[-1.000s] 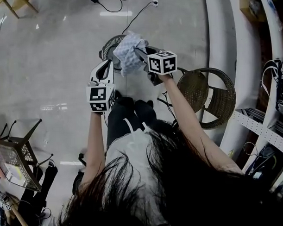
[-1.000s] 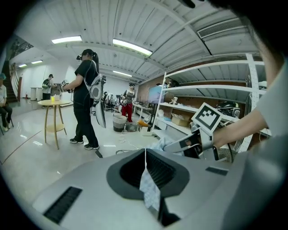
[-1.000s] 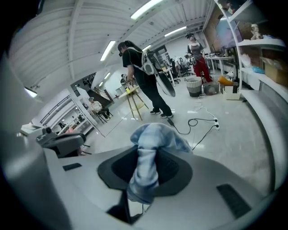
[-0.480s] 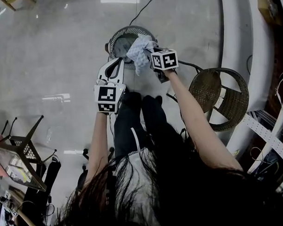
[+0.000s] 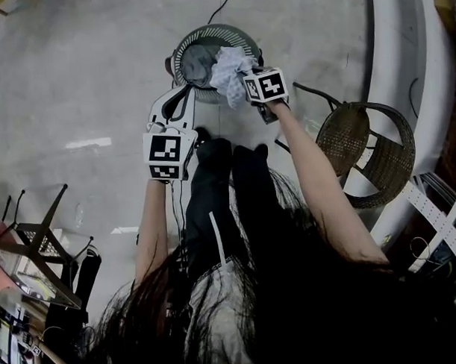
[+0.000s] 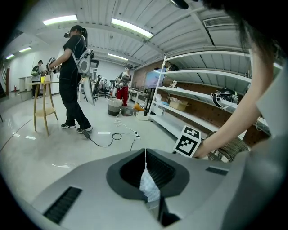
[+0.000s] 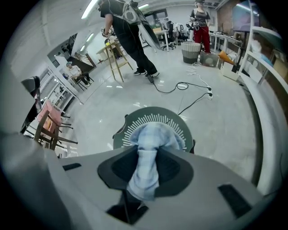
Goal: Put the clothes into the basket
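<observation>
**A:** What is the biggest thing in the head view?

**B:** A pale, shiny floor (image 5: 83,85). A round wicker chair (image 5: 338,132) stands on it at the right. Beyond the person's dark trouser legs stands a round slatted basket (image 5: 208,30).

**A:** Has anything changed since a second ago?

**B:** Yes. Both arms have dropped toward the basket, so the grippers look smaller and farther from the head. More of the basket's opening shows now. Something greyish lies inside, but I cannot tell what.

**A:** Where are the clothes?

**B:** The right gripper (image 5: 241,78) is clamped on a pale checked cloth (image 5: 228,65). A second ago the cloth hid most of the basket. Now it hangs bunched over the near right part of the rim. In the right gripper view it bulges out past the jaws, right above the slats.

**A:** And the other gripper?

**B:** The left gripper (image 5: 182,93) sits just left of the basket's near edge. Its jaws meet at the tips. In the left gripper view they pinch a scrap of checked fabric (image 6: 149,188).
</observation>
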Demonstrator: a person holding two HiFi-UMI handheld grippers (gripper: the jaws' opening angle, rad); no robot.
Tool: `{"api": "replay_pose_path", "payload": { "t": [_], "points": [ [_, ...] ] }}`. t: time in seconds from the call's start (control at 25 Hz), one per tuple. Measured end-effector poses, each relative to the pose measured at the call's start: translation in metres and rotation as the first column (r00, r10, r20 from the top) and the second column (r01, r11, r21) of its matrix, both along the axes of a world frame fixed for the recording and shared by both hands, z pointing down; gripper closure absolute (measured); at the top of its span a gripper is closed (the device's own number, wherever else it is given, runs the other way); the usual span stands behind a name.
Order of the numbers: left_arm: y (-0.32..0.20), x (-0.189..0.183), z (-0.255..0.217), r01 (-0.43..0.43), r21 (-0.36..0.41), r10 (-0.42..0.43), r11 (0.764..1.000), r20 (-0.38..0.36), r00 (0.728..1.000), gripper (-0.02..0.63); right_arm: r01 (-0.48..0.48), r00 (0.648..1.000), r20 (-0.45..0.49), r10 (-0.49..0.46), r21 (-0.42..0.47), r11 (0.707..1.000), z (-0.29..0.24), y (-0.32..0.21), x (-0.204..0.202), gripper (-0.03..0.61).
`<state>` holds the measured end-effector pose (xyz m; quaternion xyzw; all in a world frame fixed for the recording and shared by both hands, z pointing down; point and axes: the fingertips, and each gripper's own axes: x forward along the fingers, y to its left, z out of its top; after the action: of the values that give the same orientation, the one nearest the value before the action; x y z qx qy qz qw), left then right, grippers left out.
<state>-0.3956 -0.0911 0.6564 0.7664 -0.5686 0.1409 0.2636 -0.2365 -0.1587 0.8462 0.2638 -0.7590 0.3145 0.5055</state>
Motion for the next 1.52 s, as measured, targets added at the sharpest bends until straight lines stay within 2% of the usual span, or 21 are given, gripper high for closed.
{"api": "replay_pose_path", "payload": {
  "t": [0.2,0.32,0.72,0.92,1.16,1.52],
  "points": [
    [0.001,0.001,0.026,-0.037,-0.035,0.037,0.999,0.002,0.999,0.594,-0.008,0.999,-0.048,0.009,0.026,1.0,0.023,-0.01,0.004,0.463],
    [0.002,0.004,0.035,-0.044,-0.047,0.044,0.998,-0.006,0.999,0.594,0.001,0.994,-0.111,0.005,0.053,0.999,0.035,-0.017,0.013,0.35],
    [0.008,0.014,0.033,-0.046,-0.052,0.046,0.998,-0.004,0.999,0.594,-0.022,0.995,-0.093,0.026,0.034,0.999,0.03,-0.01,0.025,0.342],
    [0.007,0.022,0.026,-0.039,-0.038,0.039,0.999,0.001,0.999,0.594,-0.039,0.999,-0.032,0.04,0.042,0.998,0.02,-0.007,0.021,0.342],
    [0.008,0.027,0.014,-0.016,-0.026,0.017,1.0,0.019,1.0,0.594,-0.054,0.992,0.121,0.042,0.104,0.993,-0.018,-0.007,0.006,0.342],
    [0.016,0.037,-0.028,0.023,0.011,-0.024,1.0,0.044,0.999,0.594,-0.133,0.945,0.319,0.068,0.19,0.973,-0.117,0.002,0.01,0.344]
  ]
}}
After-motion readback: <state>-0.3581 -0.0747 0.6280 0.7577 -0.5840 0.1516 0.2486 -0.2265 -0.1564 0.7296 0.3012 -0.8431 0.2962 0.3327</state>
